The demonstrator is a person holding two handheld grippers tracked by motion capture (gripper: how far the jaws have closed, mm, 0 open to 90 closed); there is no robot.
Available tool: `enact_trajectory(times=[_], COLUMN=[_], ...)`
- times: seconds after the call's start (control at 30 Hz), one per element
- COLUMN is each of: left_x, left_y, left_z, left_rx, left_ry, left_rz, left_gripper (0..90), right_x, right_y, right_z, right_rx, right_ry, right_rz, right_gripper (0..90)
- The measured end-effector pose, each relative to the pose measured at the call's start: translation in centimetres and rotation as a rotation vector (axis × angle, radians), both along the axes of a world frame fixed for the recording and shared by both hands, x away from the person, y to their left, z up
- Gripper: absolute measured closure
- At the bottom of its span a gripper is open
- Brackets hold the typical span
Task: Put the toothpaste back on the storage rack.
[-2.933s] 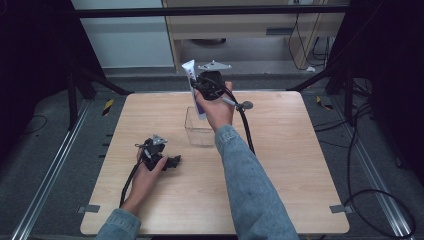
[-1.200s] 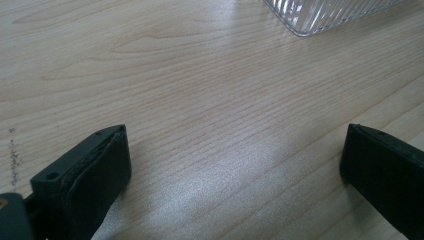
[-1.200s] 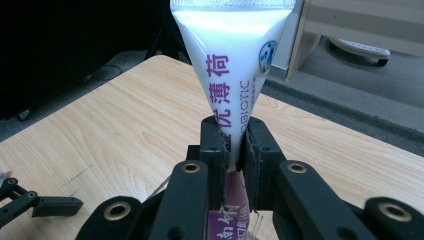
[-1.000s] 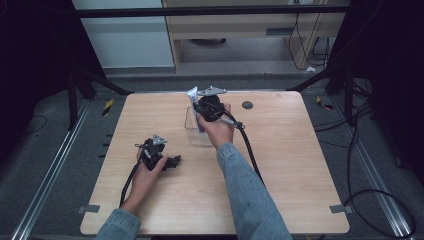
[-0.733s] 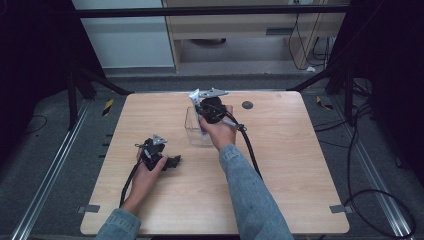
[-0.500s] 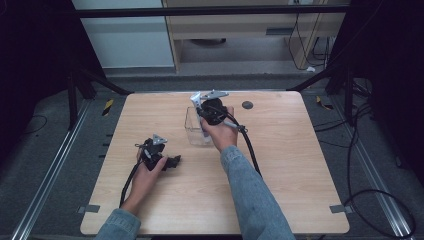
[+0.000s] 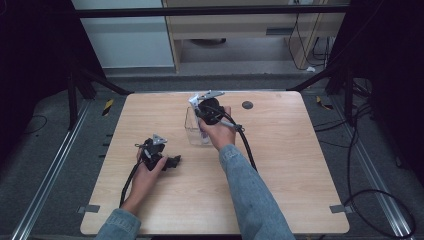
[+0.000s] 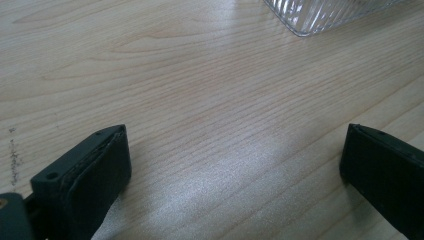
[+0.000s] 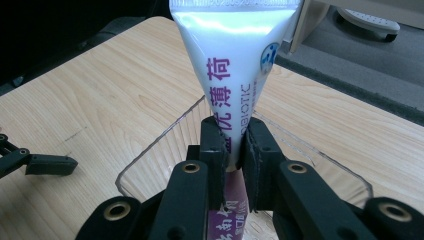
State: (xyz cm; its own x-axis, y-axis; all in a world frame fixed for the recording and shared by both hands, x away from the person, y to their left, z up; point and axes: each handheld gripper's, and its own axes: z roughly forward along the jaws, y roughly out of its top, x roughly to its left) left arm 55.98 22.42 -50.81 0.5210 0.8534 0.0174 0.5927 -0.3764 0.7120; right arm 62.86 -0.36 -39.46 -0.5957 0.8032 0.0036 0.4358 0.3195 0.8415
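Observation:
A white toothpaste tube (image 9: 232,65) with purple print stands upright, flat crimped end up, and my right gripper (image 9: 234,145) is shut on its lower part. The tube's bottom end hangs inside a clear ribbed plastic container (image 9: 150,150). From above, the tube (image 7: 193,100) and right gripper (image 7: 201,111) are over the container (image 7: 194,134) at the table's middle back. My left gripper (image 7: 172,161) lies on the table at the front left, pointing right. Its jaws stand wide apart, the left gripper (image 8: 235,170) having only bare wood between them.
The wooden table (image 7: 280,165) has a small black round disc (image 7: 247,105) near its back edge. A corner of the clear container (image 8: 325,15) lies ahead of the left gripper. A cable (image 7: 246,145) trails from the right gripper along the forearm.
Since the earliest frame my right gripper has carried the tube nearer and lower, into the container. Over the last second it has hardly moved. The left hand has stayed still.

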Motion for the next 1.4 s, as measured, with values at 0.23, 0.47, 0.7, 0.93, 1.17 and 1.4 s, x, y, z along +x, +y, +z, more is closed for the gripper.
enact_trajectory(times=[0.23, 0.47, 0.7, 0.93, 1.17, 1.4], left_x=[0.0, 0.0, 0.0, 0.0, 0.0, 0.0], left_y=[0.0, 0.0, 0.0, 0.0, 0.0, 0.0], left_z=[0.0, 0.0, 0.0, 0.0, 0.0, 0.0], left_rx=[-0.004, -0.004, -0.004, -0.003, -0.003, -0.002], left_ry=[-0.001, -0.001, -0.001, -0.002, -0.002, -0.002], left_rz=[0.002, 0.003, 0.002, 0.002, 0.001, 0.000], left_gripper=[0.0, 0.0, 0.0, 0.0, 0.0, 0.0], right_x=[0.2, 0.9, 1.1, 1.5, 1.9, 2.1], right_y=[0.8, 1.3, 1.6, 2.0, 2.6, 2.9], right_z=[0.2, 0.2, 0.1, 0.1, 0.0, -0.1], right_rx=[-0.025, -0.033, -0.033, -0.045, -0.063, -0.068], right_ry=[0.005, 0.021, 0.022, 0.028, 0.029, 0.030], right_rz=[0.005, 0.001, -0.003, -0.008, -0.004, -0.007], right_gripper=[80.4, 80.2, 80.2, 80.1, 80.0, 79.9])
